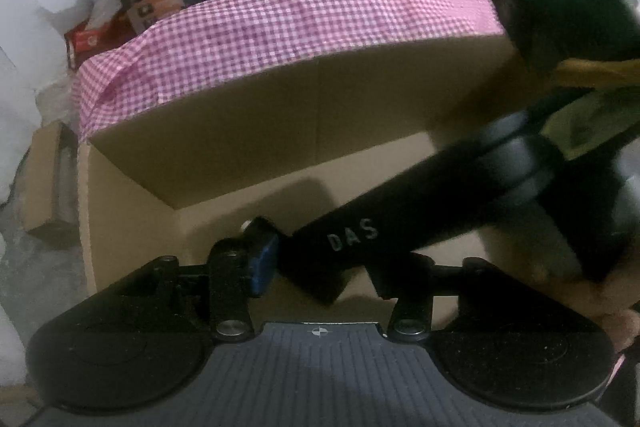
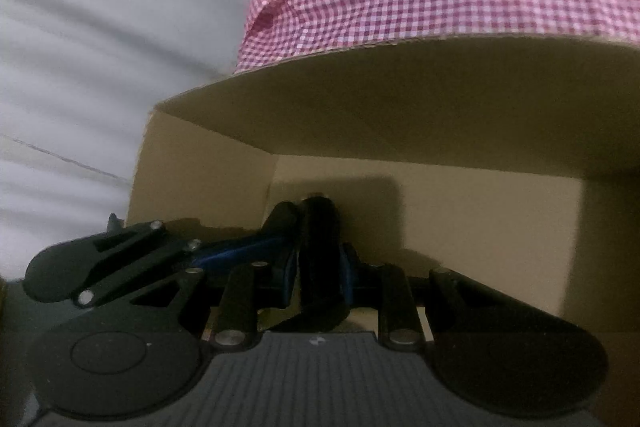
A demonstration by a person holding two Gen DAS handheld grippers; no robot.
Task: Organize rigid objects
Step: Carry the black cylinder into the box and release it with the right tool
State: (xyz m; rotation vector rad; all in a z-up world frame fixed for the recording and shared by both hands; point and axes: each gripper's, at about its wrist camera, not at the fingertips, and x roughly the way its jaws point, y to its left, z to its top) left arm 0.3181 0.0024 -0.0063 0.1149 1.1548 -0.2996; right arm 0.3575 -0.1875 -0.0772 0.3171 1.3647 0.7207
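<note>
Over the open cardboard box (image 1: 240, 131), both grippers point down into it. The right gripper (image 2: 320, 263) has its fingers (image 2: 290, 267) set narrow, blue pads pressed on either side of a long black bar (image 1: 360, 227) marked "DAS". The bar's far end lies between the half-spread fingers (image 1: 262, 259) of the left gripper (image 1: 320, 267), just beside the left pad and apart from the right one. A pink checked cloth (image 1: 280, 27) lies beyond the box's far wall.
</note>
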